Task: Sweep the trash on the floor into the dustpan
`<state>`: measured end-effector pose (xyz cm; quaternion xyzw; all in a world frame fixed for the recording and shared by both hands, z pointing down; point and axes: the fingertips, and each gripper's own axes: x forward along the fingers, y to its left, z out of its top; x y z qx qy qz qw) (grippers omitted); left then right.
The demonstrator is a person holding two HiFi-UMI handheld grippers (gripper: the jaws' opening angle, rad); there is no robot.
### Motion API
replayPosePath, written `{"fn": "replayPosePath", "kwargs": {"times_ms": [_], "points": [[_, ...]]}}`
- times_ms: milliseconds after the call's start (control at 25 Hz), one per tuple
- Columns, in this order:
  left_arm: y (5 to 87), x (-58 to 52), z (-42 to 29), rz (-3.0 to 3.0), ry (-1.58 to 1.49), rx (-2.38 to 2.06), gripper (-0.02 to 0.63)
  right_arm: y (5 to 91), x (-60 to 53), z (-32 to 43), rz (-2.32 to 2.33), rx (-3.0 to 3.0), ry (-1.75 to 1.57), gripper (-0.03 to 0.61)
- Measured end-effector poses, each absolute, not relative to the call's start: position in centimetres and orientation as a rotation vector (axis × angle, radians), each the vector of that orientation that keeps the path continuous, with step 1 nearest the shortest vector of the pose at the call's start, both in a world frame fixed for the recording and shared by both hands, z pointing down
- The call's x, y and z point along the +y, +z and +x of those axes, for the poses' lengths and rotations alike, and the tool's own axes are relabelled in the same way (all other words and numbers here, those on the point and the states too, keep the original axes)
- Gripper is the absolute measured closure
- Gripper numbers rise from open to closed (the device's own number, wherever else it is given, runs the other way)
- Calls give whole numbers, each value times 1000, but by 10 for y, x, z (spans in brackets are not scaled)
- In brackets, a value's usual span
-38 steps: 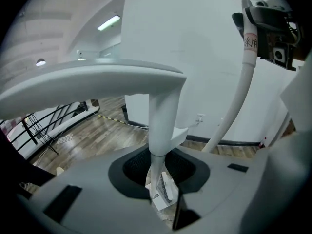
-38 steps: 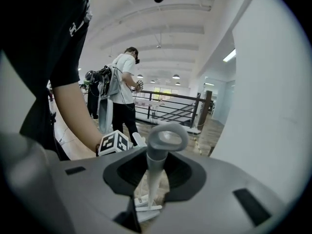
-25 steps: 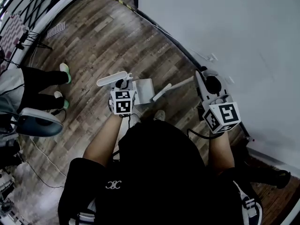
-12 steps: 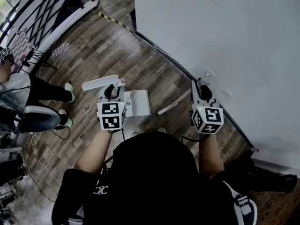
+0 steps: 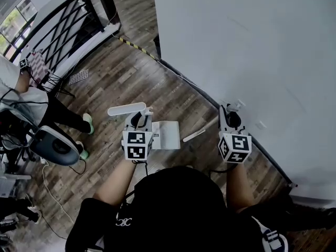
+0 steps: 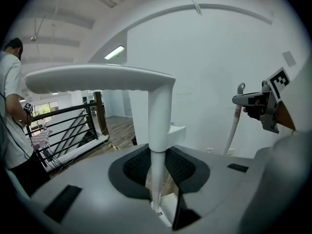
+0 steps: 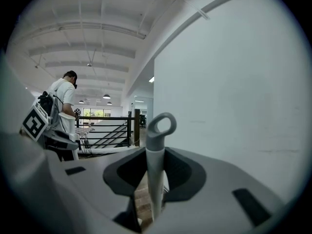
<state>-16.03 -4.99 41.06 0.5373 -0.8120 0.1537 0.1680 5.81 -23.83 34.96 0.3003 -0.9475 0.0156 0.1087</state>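
My left gripper [image 5: 138, 121] is shut on the upright white handle of the dustpan [image 5: 167, 134], whose pale tray rests on the wooden floor between my hands. In the left gripper view the T-shaped grip [image 6: 100, 77] of the handle tops the stem standing between the jaws of the left gripper [image 6: 157, 179]. My right gripper [image 5: 229, 118] is shut on the broom handle [image 5: 200, 129], a white stick slanting down to the left. A grey loop [image 7: 161, 126] ends that handle above the right gripper [image 7: 155, 179]. No trash shows in any view.
A large white wall [image 5: 252, 46] with a dark baseboard runs along the right. A black railing [image 5: 63, 30] and a floor vent [image 5: 79, 76] lie at the upper left. A person [image 5: 31, 101] stands at the left beside a round blue-grey seat [image 5: 51, 146]; cables [image 5: 52, 193] trail nearby.
Both grippers keep their hold on dustpan and broom. The head view has shifted so that more of the railing and wall show; the tools sit slightly lower in the frame.
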Motion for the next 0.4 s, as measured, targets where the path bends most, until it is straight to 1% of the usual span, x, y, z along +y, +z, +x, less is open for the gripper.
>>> {"fn": "replayPosePath", "kwargs": {"times_ms": [400], "points": [[402,-67,-147,1553,373,-2314,528,343,-250,54,827,-2826,23,472]]}}
